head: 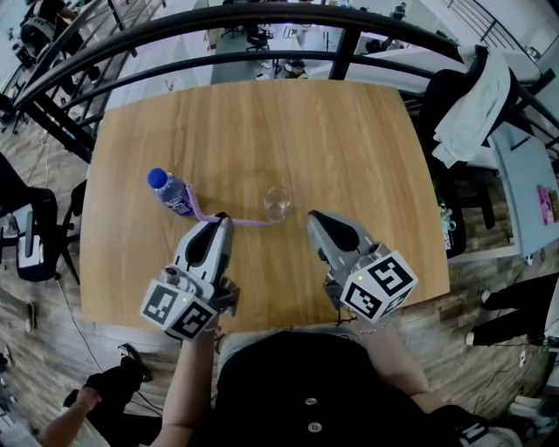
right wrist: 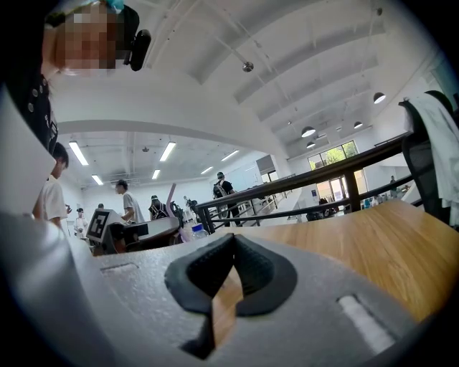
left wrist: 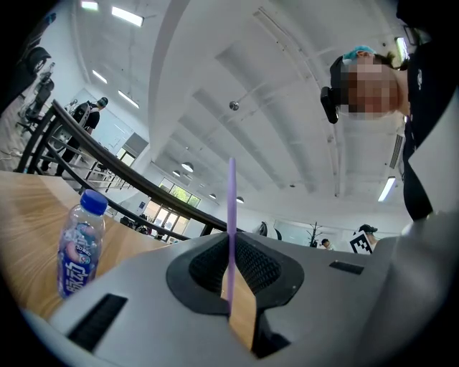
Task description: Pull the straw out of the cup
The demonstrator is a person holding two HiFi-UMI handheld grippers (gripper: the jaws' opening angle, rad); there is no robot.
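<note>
Left tool point(head: 222, 219) clamped on one straw point(head: 249, 223), right tool point(head: 313, 216) closed, one cup point(head: 278, 203), one bottle point(head: 172, 192).

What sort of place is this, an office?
Probably an open-plan office or lab: a black curved metal railing, a black office chair draped with pale cloth, long ceiling strip lights, people standing about.

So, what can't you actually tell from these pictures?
- Head view: whether the straw's tip sits inside the cup or beside it; the glass is clear and too small to tell.
- Left gripper view: the straw's lower end is hidden behind the left tool, and the cup is out of frame.
- Left gripper view: the bottle label's print is too blurred to read.
</note>
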